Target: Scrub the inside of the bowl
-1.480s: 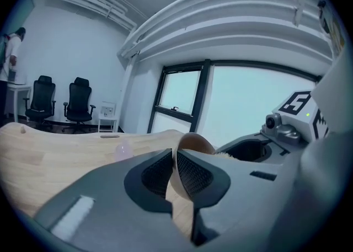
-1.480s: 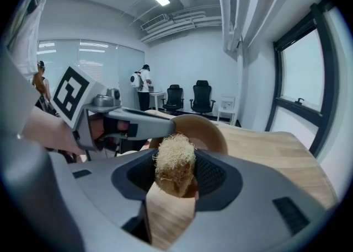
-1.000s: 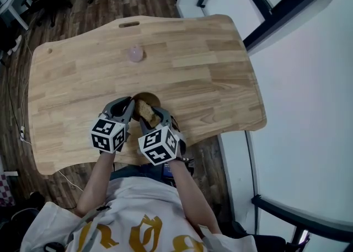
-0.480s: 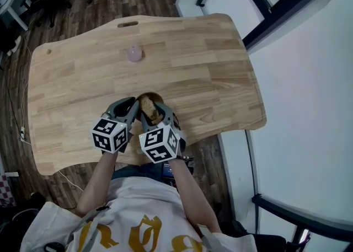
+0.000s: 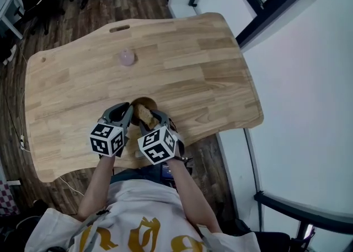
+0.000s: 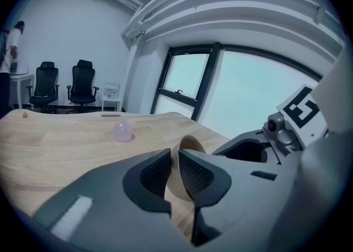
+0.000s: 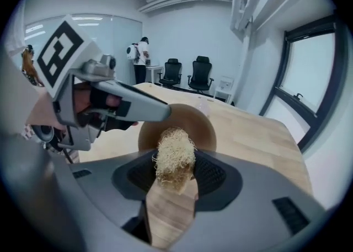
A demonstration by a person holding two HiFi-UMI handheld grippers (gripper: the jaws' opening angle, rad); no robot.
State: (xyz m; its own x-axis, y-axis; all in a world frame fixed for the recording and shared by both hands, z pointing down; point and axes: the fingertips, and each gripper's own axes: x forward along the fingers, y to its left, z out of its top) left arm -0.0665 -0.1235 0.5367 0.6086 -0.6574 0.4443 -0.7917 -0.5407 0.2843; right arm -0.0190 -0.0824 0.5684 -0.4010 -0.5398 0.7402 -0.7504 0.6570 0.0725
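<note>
Wooden table [image 5: 209, 74]: is carrying the work near its front edge, with a small pink rounded thing [image 5: 127, 57] sitting well apart toward the far side.
Bowl [image 7: 190, 118]: is tilting up on the table just in front of the person, its brown inside facing the scrubber [image 7: 175, 140].
Risk, bowl: is looking likely to slip or twist free if the scrubbing pushes hard, since only a thin stretch of its wall is being pinched.
Risk, scrubber: could be dragging out of its jaws on a firm stroke, as the fibres are loose and only the lower part is being squeezed.
Risk, collision: both grippers are working just beside each other, so a wide stroke may be knocking one against the other.
Left gripper [image 6: 174, 154]: is clamping the bowl's wall between its pads, jaws standing only narrowly apart. They have just been opening a little, with the rim between them.
Right gripper [image 7: 175, 161]: is grasping the pale fibrous scrubber, jaws closing onto its sides and holding it at the bowl's mouth. Whether the fibres are touching the inside I cannot tell.
</note>
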